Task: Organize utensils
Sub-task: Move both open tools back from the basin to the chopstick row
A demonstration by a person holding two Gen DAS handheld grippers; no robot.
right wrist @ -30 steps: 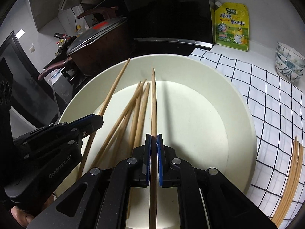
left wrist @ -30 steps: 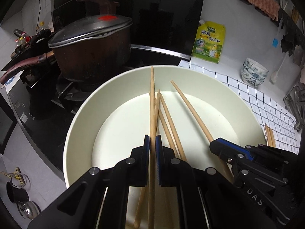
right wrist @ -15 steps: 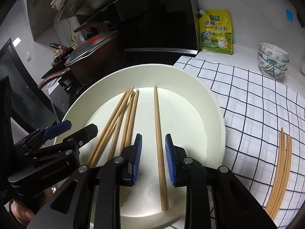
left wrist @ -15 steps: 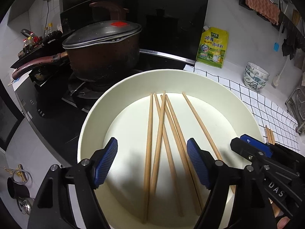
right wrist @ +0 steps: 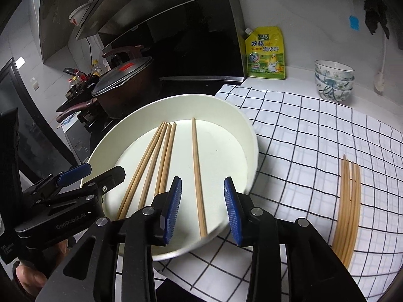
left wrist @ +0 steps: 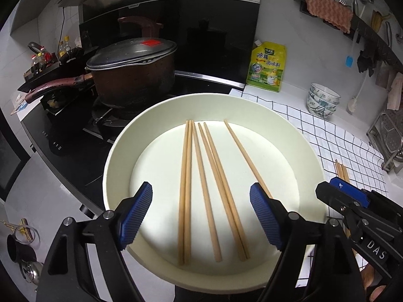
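Lone chopstick's (left wrist: pixel 248 161) near end behind left gripper (left wrist: pixel 201 216)

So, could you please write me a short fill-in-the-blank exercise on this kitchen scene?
1. The chopsticks lie in a white ____.
2. Both the left gripper and the right gripper are ____.
3. More chopsticks lie on the ____ cloth.
4. The pot on the stove wears a ____.

Missing words: bowl; open; checked; lid

Cream bowl (left wrist: pixel 121 151), tan chopsticks (left wrist: pixel 185 188), black-checked white cloth (right wrist: pixel 314 130)
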